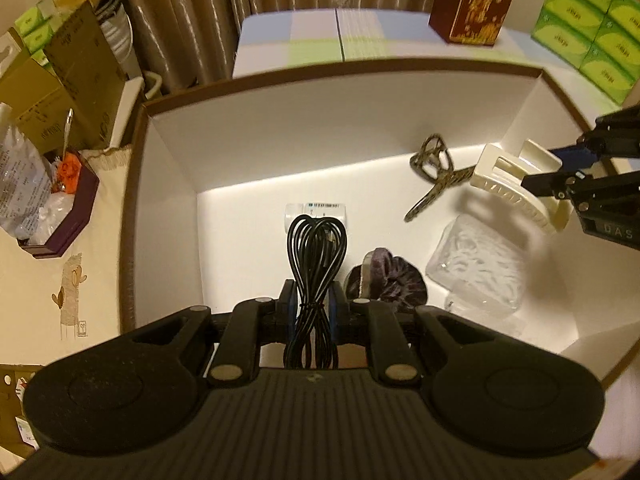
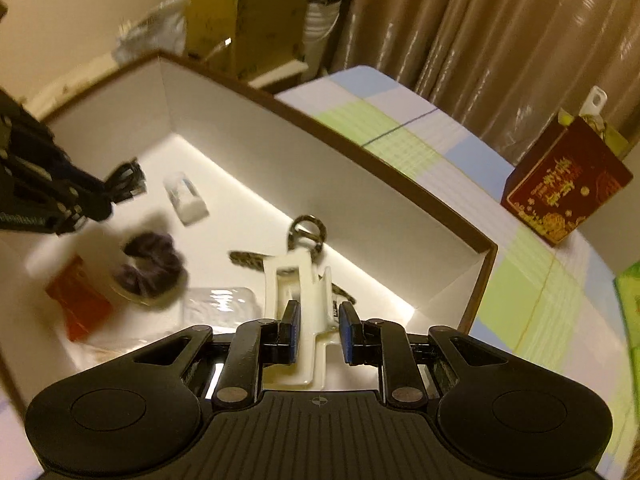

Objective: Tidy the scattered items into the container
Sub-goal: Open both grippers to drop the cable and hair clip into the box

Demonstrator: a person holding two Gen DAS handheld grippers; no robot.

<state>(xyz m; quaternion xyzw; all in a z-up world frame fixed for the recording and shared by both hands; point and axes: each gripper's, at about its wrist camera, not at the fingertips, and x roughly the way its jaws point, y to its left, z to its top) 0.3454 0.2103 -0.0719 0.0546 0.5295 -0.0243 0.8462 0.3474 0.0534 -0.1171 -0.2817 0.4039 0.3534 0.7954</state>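
surface: table under a cream cloth [image 1: 60, 264] with a printed cartoon figure. directly on it: large box [image 1: 136, 184], brown outside, white inside; dark octagonal tray [image 1: 76, 216] left of the box, close by. beyond: a pastel checked cover [image 1: 320, 36] carrying a dark red box [image 1: 474, 4] and stacked green packs [image 1: 588, 16].

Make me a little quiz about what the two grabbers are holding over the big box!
1. True or false: the left gripper is shut on a coiled black cable.
2. What does the right gripper hold? A) cream hair claw clip B) a spoon C) a sock
3. Fill in: the purple scrunchie lies on the floor of the white ____.

Key
1. True.
2. A, the cream hair claw clip.
3. Box; the patterned hair clip and clear plastic packet lie there too.
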